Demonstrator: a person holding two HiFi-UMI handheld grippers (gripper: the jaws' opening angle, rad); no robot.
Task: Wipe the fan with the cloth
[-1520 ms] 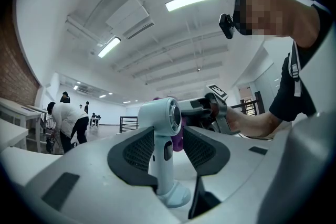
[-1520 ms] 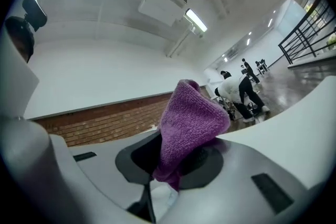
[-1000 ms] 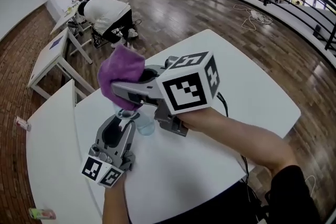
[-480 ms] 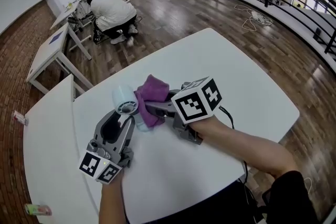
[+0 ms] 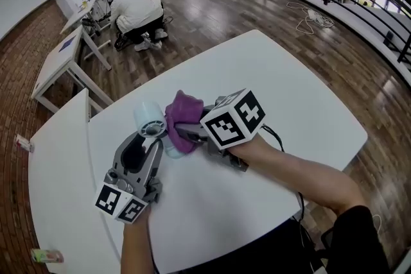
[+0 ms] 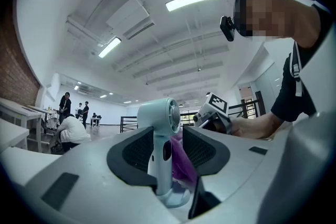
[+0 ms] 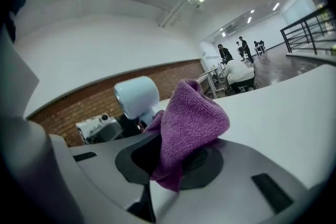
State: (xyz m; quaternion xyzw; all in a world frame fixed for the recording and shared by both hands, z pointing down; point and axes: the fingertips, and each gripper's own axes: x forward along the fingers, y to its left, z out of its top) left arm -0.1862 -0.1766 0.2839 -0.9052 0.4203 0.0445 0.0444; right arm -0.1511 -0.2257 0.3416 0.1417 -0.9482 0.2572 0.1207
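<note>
Wiping underway over white table (image 5: 302, 106), R side lowered vs. a sec ago.
Keeping L gripper (image 6: 160, 155) clamped on stem of upright fan (image 5: 148, 116); bringing R gripper (image 7: 173, 162) down, pinching purple cloth (image 5: 184, 115), now against fan's head instead of hovering above.

Purple cloth (image 5: 184, 114), pale blue fan (image 5: 148, 117), white table (image 5: 292, 90)

Right tool (image 5: 182, 131) lowered; purple cloth (image 5: 185, 113) dropped from above fan (image 5: 149, 117) to beside its stem, head uncovered.
</note>
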